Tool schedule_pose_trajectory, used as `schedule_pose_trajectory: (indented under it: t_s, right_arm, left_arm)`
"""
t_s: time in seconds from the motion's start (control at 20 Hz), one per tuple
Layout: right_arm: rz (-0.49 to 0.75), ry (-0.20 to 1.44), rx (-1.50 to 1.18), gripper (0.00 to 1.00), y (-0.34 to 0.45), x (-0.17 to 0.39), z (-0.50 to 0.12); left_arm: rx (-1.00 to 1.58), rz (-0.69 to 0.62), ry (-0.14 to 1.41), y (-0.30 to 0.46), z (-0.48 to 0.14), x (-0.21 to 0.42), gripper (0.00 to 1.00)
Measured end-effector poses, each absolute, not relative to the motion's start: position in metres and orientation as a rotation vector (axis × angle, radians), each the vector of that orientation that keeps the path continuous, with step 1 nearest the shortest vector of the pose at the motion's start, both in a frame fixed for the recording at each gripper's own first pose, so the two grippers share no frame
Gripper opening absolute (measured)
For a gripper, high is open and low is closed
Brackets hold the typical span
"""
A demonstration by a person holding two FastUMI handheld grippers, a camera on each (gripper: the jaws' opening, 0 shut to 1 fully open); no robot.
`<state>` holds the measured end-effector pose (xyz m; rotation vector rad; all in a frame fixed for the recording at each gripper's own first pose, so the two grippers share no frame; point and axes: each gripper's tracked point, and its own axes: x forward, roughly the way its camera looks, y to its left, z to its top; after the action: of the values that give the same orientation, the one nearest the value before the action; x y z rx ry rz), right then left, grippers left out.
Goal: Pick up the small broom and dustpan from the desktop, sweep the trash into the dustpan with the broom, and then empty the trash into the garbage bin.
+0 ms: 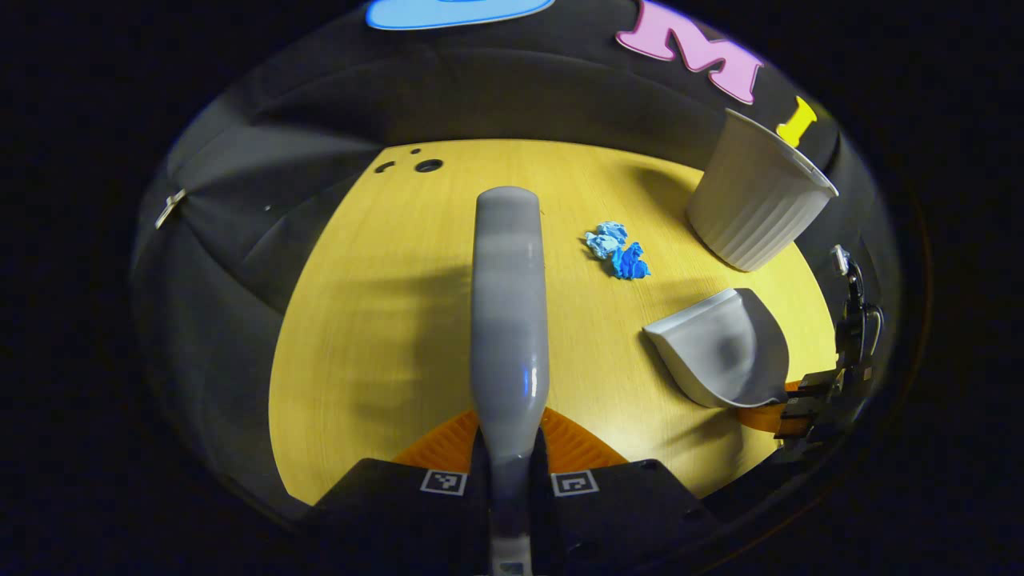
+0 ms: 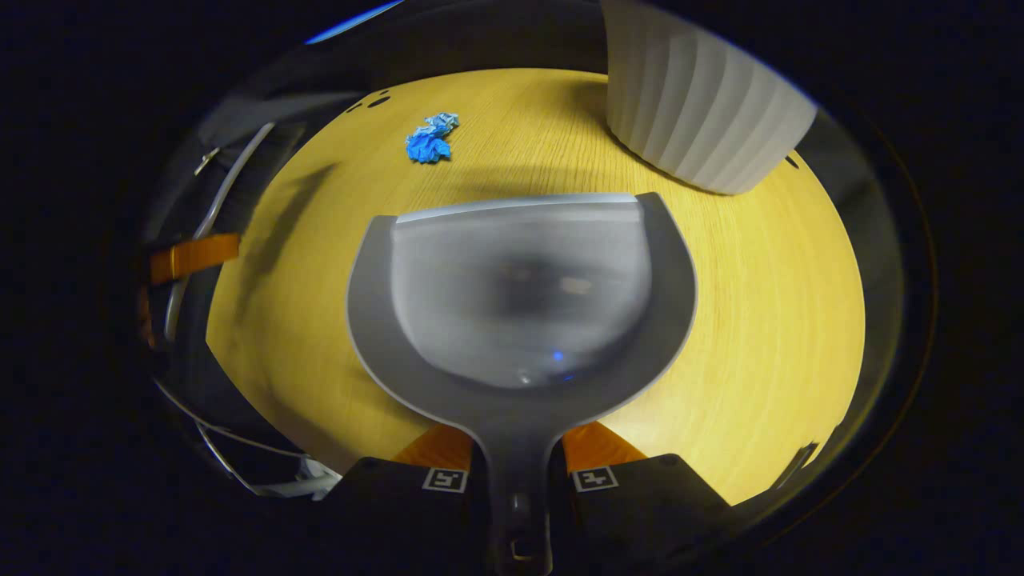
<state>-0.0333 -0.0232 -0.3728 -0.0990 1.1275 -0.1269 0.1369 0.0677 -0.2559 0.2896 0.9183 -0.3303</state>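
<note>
Left gripper view: the left gripper (image 1: 509, 460) is clamped on the handle of the small grey plastic broom (image 1: 508, 320), which runs forward from between its fingers above the yellow wood-grain desktop (image 1: 384, 320); the bristle end cannot be made out. Ahead and to the right lies the trash, a pair of crumpled blue paper scraps (image 1: 618, 250), resting on the desktop between the broom and the white ribbed plastic garbage bin (image 1: 756, 196), which stands upright near the far edge. The grey plastic dustpan (image 1: 724, 348) sits low at the right, held at its handle by the right gripper (image 1: 792, 408). Right gripper view: the right gripper (image 2: 516, 464) grips the dustpan (image 2: 520, 296) by its narrow handle, pan empty, lip pointing away toward the scraps (image 2: 430, 138), which lie well ahead and to the left, while the bin (image 2: 704, 104) stands ahead to the right. Risks, as a judgement: the light scraps may skid or scatter under a hard stroke; a lip held off the desktop would let them slide beneath; a stroke angled wide could push them toward the desk edge; and a tilted pan on the way to the bin could spill them.
</note>
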Motion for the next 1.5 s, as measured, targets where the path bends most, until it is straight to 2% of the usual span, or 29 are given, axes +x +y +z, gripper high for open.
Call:
schedule_pose_trajectory:
  t_s: [0.1, 0.15, 0.4, 0.6, 0.95, 1.3, 1.5]
  right_arm:
    - [-0.109, 1.12, -0.107, 0.32, -0.033, -0.036, -0.36]
    - [-0.091, 1.123, -0.111, 0.33, -0.037, -0.038, -0.354]
    - [-0.006, 1.14, -0.205, 0.32, -0.056, -0.041, -0.346]
    - [0.015, 1.15, -0.212, 0.32, -0.069, -0.043, -0.336]
    - [0.039, 1.176, -0.314, 0.32, -0.1, -0.042, -0.345]
    - [0.074, 1.177, -0.318, 0.32, -0.095, -0.038, -0.344]
    - [0.093, 1.182, -0.324, 0.32, -0.091, -0.035, -0.338]
  left_arm:
    - [0.355, -0.359, 0.918, 0.057, -0.259, 0.166, 0.21]
    - [0.376, -0.369, 0.927, 0.051, -0.263, 0.179, 0.24]
    - [0.526, -0.418, 0.968, 0.023, -0.286, 0.232, 0.24]
    - [0.677, -0.448, 1.004, 0.002, -0.298, 0.254, 0.24]
    - [0.891, -0.545, 0.983, -0.022, -0.304, 0.272, 0.24]
    - [0.901, -0.598, 1.004, -0.026, -0.309, 0.266, 0.25]
    - [0.912, -0.677, 1.027, -0.02, -0.321, 0.27, 0.25]
